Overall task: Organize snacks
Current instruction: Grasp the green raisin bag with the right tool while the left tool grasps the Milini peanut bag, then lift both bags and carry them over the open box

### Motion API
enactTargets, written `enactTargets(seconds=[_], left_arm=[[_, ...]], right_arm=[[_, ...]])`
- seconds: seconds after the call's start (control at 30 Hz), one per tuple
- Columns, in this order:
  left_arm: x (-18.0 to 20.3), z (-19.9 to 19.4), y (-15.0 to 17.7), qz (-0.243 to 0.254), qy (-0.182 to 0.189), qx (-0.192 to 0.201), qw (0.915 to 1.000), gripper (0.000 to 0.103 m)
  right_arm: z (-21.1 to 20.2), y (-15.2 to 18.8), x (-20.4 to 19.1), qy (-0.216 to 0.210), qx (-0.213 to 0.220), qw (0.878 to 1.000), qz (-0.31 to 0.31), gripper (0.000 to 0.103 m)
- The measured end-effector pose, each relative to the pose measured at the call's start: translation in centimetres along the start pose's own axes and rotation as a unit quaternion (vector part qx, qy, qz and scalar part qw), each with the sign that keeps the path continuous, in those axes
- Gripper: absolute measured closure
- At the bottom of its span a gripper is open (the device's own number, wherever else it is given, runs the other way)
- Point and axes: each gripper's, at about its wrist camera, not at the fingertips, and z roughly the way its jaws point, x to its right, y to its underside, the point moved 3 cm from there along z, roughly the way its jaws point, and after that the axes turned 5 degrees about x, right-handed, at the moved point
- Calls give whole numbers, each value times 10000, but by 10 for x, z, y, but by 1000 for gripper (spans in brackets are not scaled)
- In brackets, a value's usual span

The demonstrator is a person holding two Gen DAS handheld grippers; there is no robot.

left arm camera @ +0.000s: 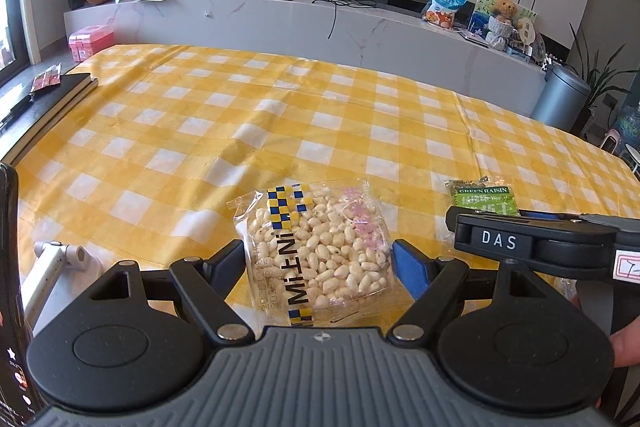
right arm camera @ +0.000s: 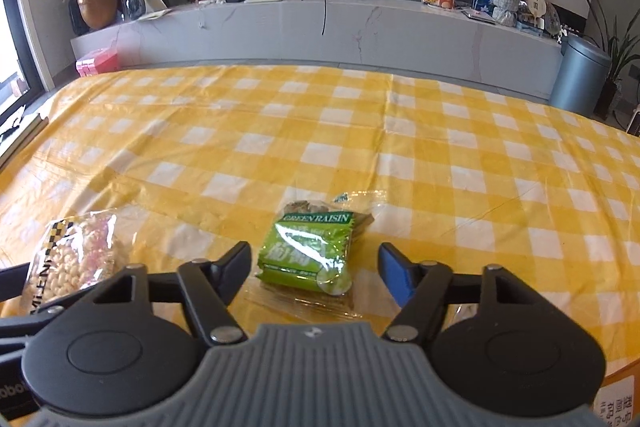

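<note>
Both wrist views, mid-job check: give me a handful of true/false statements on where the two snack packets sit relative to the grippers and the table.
1. The puffed-grain packet lies between the left gripper's fingers. True.
2. The green raisin packet is lifted off the checked tablecloth. False: it lies flat on the cloth, between the right gripper's fingers.
3. The right gripper is clamped on the raisin packet. False: gaps show on both sides of it.
4. From the left wrist, the raisin packet appears right of the grain packet. True.
5. The two packets are stacked. False: they lie apart, side by side.
</note>
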Motion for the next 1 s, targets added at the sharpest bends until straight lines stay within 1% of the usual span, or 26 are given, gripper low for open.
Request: enactTargets(seconds=[0.03,0.1,0.13,0.2,0.27,0.43,0.47,0.57,0.6,0.8,1.0], left_arm=[[0,0,0,-10,5,-4,10000,11],[0,-1,1,-39,19,-13,10000,11],[0,-2,1,-42,26,-12,10000,11],[1,-4,2,-22,29,2,10000,11],[2,-8,2,-9,32,20,10000,11],[4,-22,0,-48,52,95,9999,11],[5,-25,-1,-51,66,123,9999,11],[10,-36,-5,-20,130,225,9997,11],[13,-41,-6,-1,157,266,9995,11],[27,-67,-12,101,309,484,9983,11],[38,-91,-10,230,457,529,9973,11]], right_arm=[[1,1,0,-37,-23,10000,25,42],[0,2,0,-133,-42,9999,45,54],[-1,2,-1,-175,-48,9998,49,55],[-3,2,-2,-185,-63,9998,23,60],[-6,2,0,-193,-71,9998,72,64],[-26,4,3,-181,-24,9998,105,68],[-32,5,4,-169,12,9998,103,72],[-52,6,10,-157,102,9997,173,76],[-58,6,11,-152,127,9996,180,84],[-98,4,19,-187,321,9991,184,85],[-143,5,28,-268,571,9978,220,86]])
